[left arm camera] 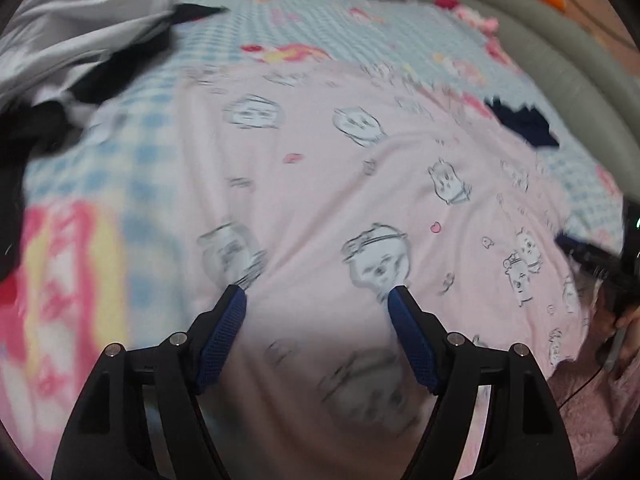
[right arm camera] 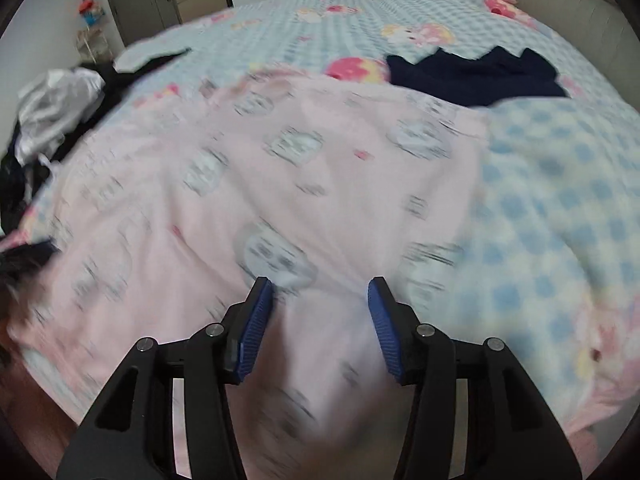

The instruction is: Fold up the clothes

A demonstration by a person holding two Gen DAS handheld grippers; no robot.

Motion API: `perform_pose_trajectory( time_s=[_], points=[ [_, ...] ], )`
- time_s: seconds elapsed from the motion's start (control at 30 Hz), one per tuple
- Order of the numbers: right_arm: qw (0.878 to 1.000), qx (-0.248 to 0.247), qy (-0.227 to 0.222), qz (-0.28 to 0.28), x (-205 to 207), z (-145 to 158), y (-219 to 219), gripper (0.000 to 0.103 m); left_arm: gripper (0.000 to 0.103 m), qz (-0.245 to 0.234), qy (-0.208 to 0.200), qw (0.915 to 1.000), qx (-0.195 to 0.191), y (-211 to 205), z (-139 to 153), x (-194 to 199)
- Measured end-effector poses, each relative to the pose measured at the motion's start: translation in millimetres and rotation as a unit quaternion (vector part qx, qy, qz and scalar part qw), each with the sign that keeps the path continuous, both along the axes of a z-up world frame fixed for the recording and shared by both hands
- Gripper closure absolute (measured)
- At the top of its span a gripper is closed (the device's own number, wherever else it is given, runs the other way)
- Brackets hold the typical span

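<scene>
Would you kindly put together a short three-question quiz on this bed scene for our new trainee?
1. True or false: the pink printed garment lies spread on the checked bedspread.
2. Which sits at the garment's far right edge in the right wrist view: A) a dark navy garment, B) a red towel, C) a yellow hat?
3. Fill in: both the left gripper and the right gripper have their jaws ____, with pink cloth seen between the blue pads.

Key: 1 true; 2 A; 3 apart.
</scene>
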State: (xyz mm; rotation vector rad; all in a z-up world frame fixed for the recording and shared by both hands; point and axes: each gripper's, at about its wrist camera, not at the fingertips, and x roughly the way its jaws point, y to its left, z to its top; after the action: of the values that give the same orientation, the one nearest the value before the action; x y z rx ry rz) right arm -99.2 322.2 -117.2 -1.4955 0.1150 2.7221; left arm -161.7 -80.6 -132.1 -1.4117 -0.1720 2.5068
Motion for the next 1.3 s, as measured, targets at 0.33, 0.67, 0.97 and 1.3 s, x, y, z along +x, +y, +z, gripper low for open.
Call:
perform_pose_trajectory(
  time_s=[0.33,0.67,0.97,1.3],
  points=[
    [0.991,0.097,0.088,-0.029,17,54,-24,0.05,0.028,-0.011,0.09,0.9913,-0.095,44,57,32],
    [0.999,0.004,0.015,0.044,-22,20,-108,0.051,0.027,-0.012,-0.015,0.9988,-0.044,109,21,-10],
    [0.996,0.07,0.027,0.047,58,10,-101,0.049,0.026,-0.024,0.014,0.9925,-0.119,113,5,58],
    [0.998,0.019,0.027,0.061,80,25,-100,0.049,0.026,-0.021,0.015,0.9995,-0.016,79,26,99]
  ],
)
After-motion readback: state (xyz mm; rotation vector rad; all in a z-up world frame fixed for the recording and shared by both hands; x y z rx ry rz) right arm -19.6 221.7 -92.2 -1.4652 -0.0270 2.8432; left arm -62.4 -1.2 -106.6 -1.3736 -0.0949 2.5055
